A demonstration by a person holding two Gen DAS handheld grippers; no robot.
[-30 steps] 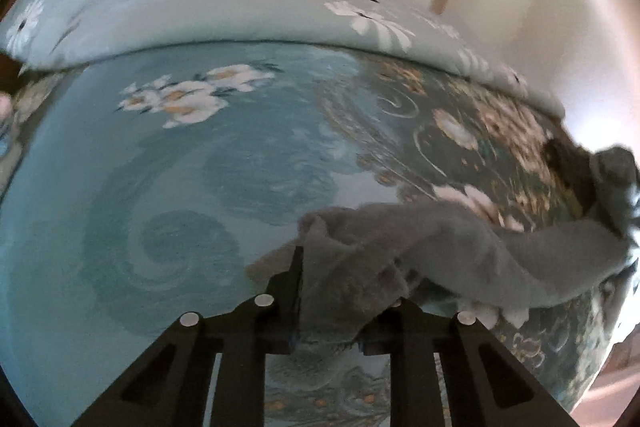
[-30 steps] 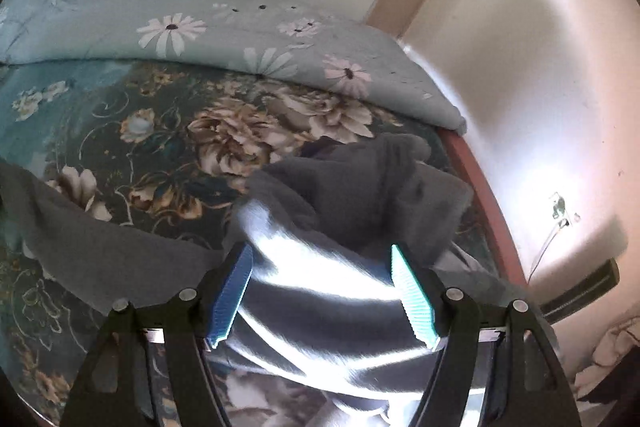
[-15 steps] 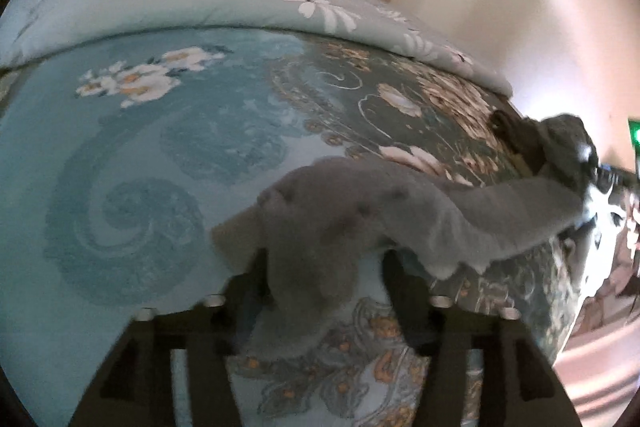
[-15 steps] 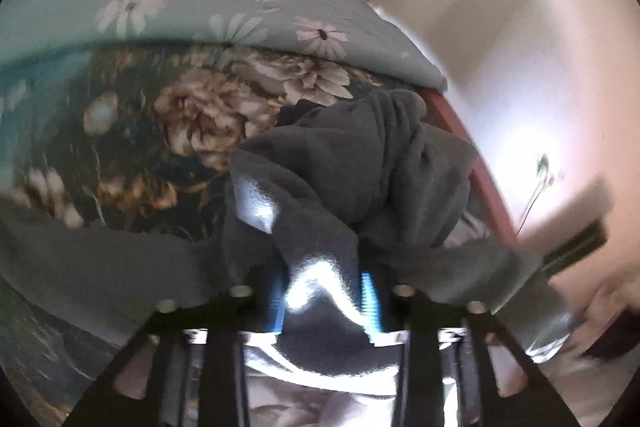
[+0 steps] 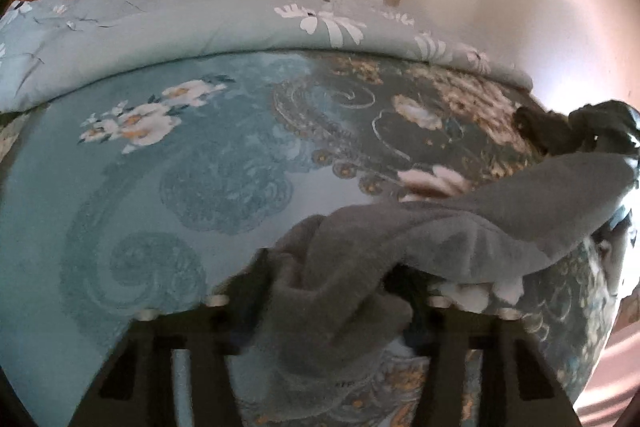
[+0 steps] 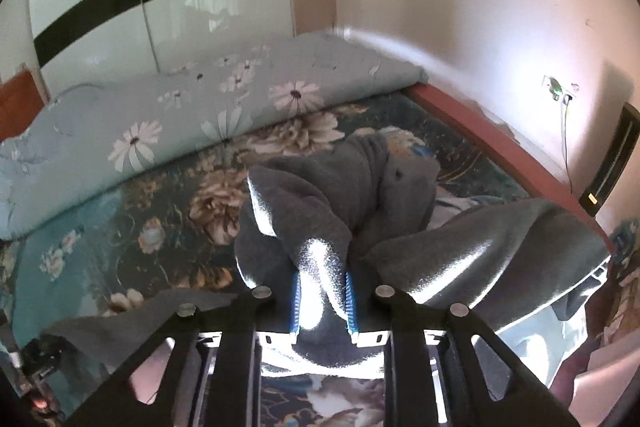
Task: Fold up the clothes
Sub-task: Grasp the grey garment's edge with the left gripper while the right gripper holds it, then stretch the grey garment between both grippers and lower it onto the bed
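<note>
Grippers are taking hold: the left gripper [image 5: 324, 291] and right gripper [image 6: 322, 303] both closing on the grey garment [image 6: 340, 195], near the bed's [image 5: 160, 187] front edge. Next, I judge, lift and spread it flat

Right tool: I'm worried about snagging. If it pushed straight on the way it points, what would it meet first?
The right tool, closing on a fold of the grey garment, would likely push into that bunched garment first, then the floral bedsheet beneath; depth is unclear.
</note>
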